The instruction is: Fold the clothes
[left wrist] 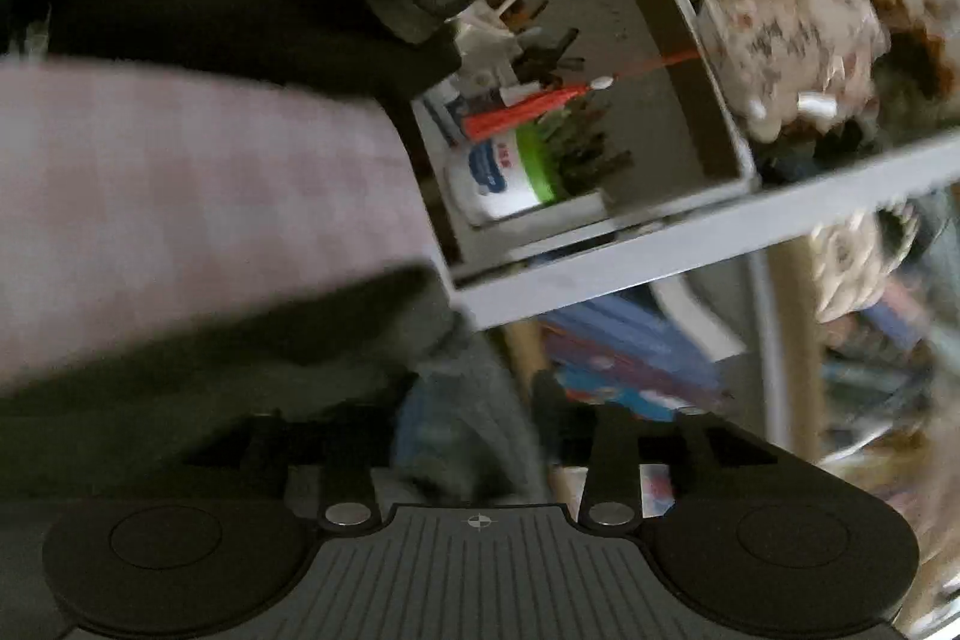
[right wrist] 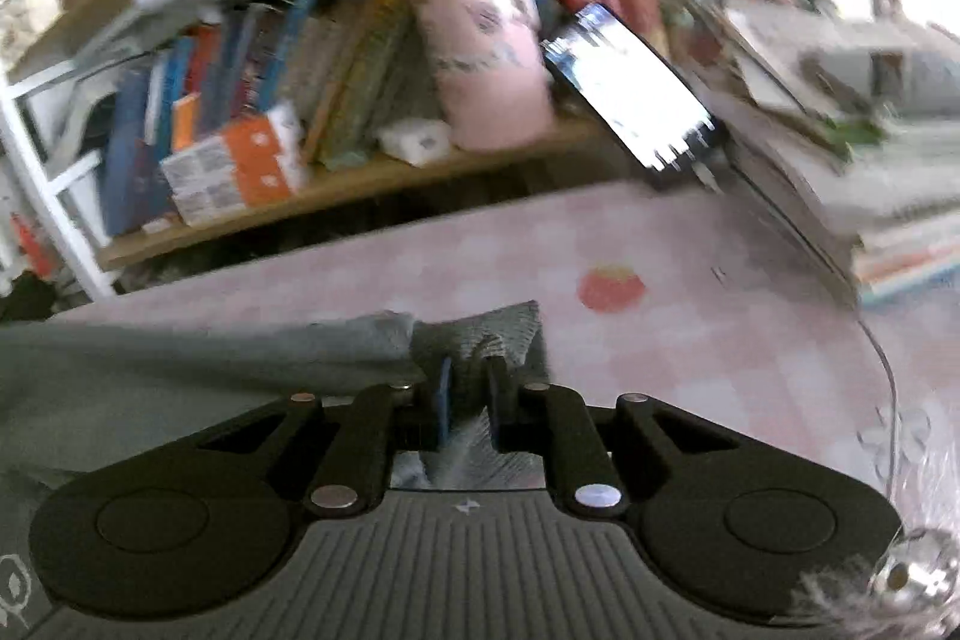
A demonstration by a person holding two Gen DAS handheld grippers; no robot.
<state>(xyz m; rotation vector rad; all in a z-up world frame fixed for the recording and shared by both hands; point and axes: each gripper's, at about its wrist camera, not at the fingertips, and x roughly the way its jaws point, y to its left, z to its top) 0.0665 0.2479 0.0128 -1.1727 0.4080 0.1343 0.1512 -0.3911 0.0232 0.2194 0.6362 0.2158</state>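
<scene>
While pinched on a bunched corner of the grey garment, right hand-held gripper noted with jaws pressed nearly together, cloth rising between the pads. Garment lying across the pink checked cloth of the counter, trailing to the left of that view. Left hand-held gripper blurred; grey-blue fabric seen between its fingers, but whether clamped or merely straddled cannot be told. Recommended: confirm left grip before lifting; keep both corners level and taut; carry the edge over in one smooth pass. Risk: phone and stacked books near the counter's far edge; keep clear.
</scene>
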